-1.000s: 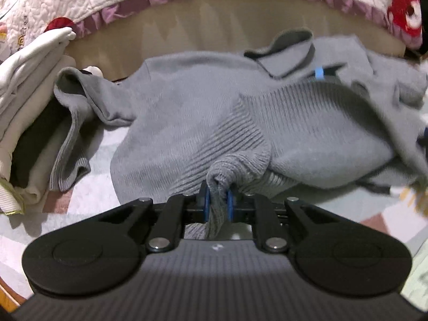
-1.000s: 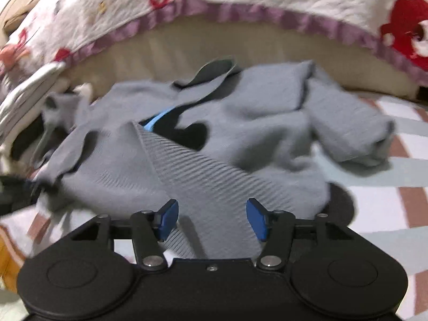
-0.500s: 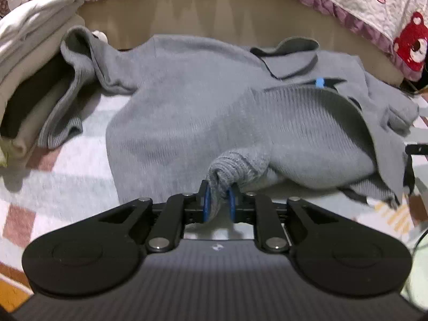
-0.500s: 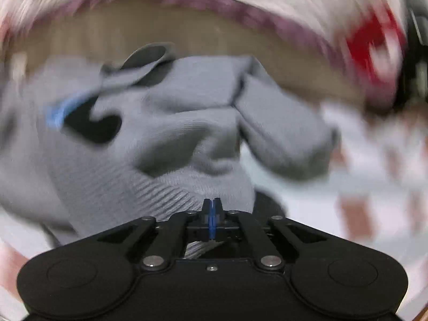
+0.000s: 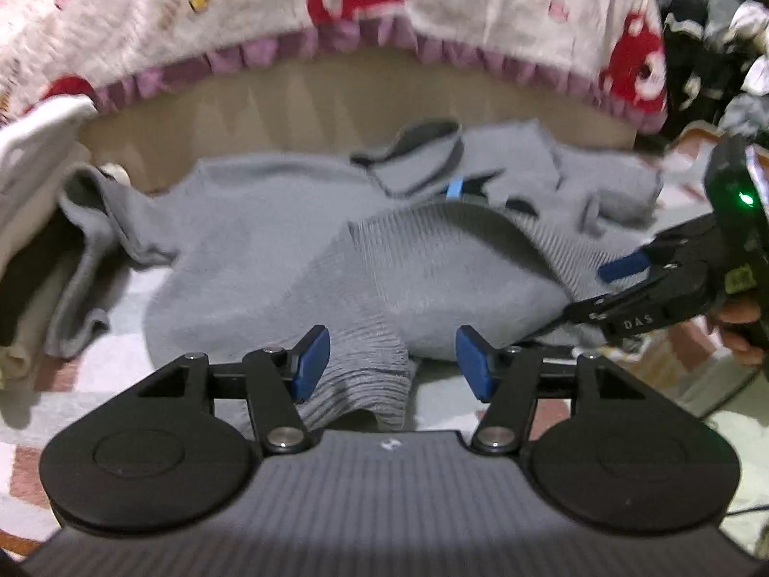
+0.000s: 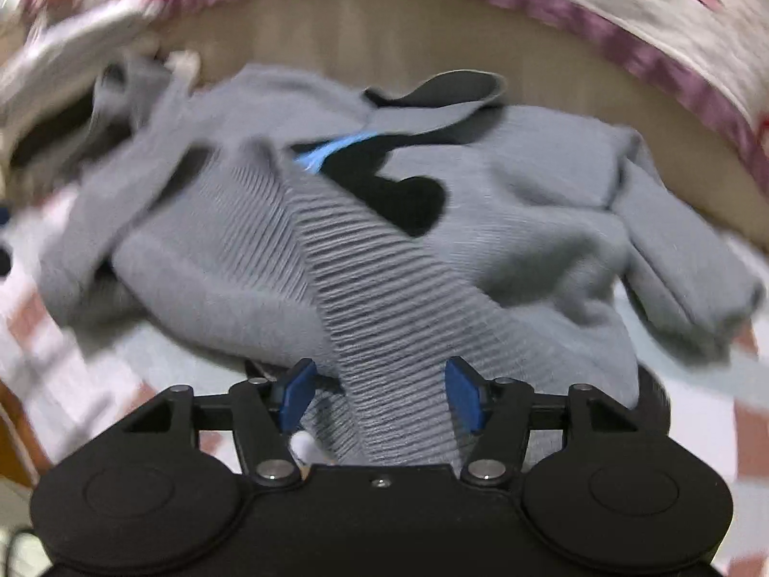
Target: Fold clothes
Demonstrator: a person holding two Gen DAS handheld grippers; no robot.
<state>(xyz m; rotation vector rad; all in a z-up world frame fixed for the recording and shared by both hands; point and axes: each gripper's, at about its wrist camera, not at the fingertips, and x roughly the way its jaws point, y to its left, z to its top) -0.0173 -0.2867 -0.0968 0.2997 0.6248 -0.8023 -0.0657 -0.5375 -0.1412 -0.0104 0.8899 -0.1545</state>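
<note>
A grey knit sweater [image 5: 269,240] lies crumpled on a patterned mat, collar toward the bed. Its ribbed hem is folded up over the body. My left gripper [image 5: 391,360] is open, its blue pads either side of a ribbed hem bunch [image 5: 365,380] without pinching it. My right gripper [image 6: 379,396] is open too, with the ribbed hem band [image 6: 384,312] lying between its pads. The right gripper also shows at the right edge of the left wrist view [image 5: 625,267]. The right wrist view is blurred.
A stack of folded pale clothes [image 5: 29,182] stands at the left, with one sweater sleeve [image 5: 81,259] draped against it. A bed with a pink quilted cover [image 5: 336,9] rises behind. Dark clutter [image 5: 711,24] sits at the far right.
Both grippers were shut on the sweater's hem half a second ago and have now opened, letting the hem drop onto the sweater.
</note>
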